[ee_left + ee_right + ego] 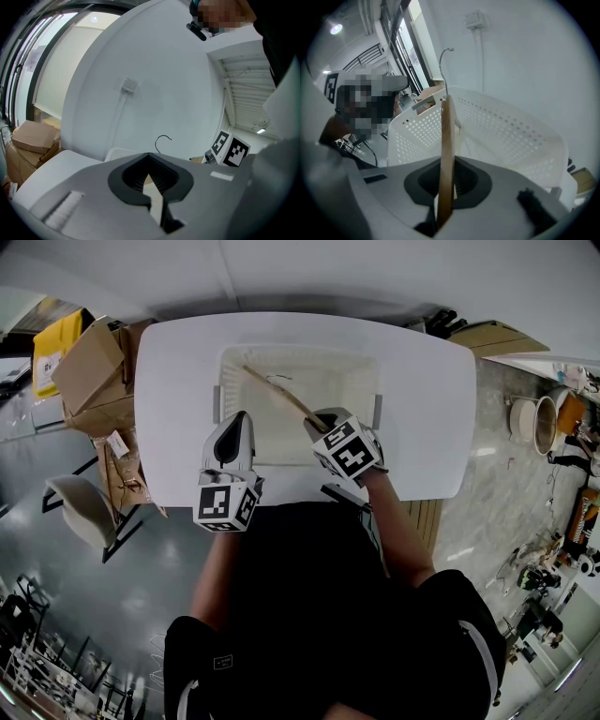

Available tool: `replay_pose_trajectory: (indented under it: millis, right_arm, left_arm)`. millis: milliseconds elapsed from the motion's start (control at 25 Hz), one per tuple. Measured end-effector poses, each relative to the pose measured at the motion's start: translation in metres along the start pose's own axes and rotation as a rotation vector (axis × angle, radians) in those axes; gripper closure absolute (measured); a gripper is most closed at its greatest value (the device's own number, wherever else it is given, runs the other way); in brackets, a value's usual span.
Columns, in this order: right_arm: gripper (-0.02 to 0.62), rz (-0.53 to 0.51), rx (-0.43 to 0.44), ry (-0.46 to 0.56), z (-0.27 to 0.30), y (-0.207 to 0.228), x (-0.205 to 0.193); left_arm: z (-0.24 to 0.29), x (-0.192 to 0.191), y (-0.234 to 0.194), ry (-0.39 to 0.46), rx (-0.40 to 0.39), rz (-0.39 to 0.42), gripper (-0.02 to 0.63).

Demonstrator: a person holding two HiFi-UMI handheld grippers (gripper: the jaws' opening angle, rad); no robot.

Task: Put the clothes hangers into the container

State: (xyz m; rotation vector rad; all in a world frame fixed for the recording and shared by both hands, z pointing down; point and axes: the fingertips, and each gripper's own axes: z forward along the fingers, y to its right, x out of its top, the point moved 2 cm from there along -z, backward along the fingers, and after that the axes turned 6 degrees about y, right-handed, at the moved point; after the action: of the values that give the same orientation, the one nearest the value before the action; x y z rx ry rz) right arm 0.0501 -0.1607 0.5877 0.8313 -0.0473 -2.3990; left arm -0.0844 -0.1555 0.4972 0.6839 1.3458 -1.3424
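Note:
A white perforated basket (300, 354) stands on the white table (173, 381). A wooden clothes hanger (281, 395) slants over the basket's inside, its metal hook (444, 55) pointing away from me. My right gripper (321, 422) is shut on the near end of the wooden bar (446, 150), above the basket's front right part. My left gripper (239, 418) hovers at the basket's front left rim, shut with nothing in it. From the left gripper view the hook (164, 139) and the right gripper's marker cube (232, 150) rise behind the basket rim (119, 152).
Cardboard boxes (89, 371) are stacked off the table's left end, with a pale chair (80, 507) nearer me. Wooden boards (497, 334) lie past the right end. A wall switch (129, 84) with a cable sits behind the table.

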Motion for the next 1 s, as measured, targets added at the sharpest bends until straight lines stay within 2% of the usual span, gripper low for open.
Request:
replay_pose_trajectory:
  millis: [480, 1000]
  right_arm:
    - [0.574, -0.040, 0.024, -0.013, 0.003, -0.012, -0.001]
    - [0.574, -0.153, 0.037, -0.050, 0.005, -0.024, -0.003]
  left_arm:
    - [-0.012, 0.001, -0.003, 0.012, 0.019, -0.002, 0.603]
    - [-0.039, 0.003, -0.012, 0.031, 0.067, -0.012, 0.603]
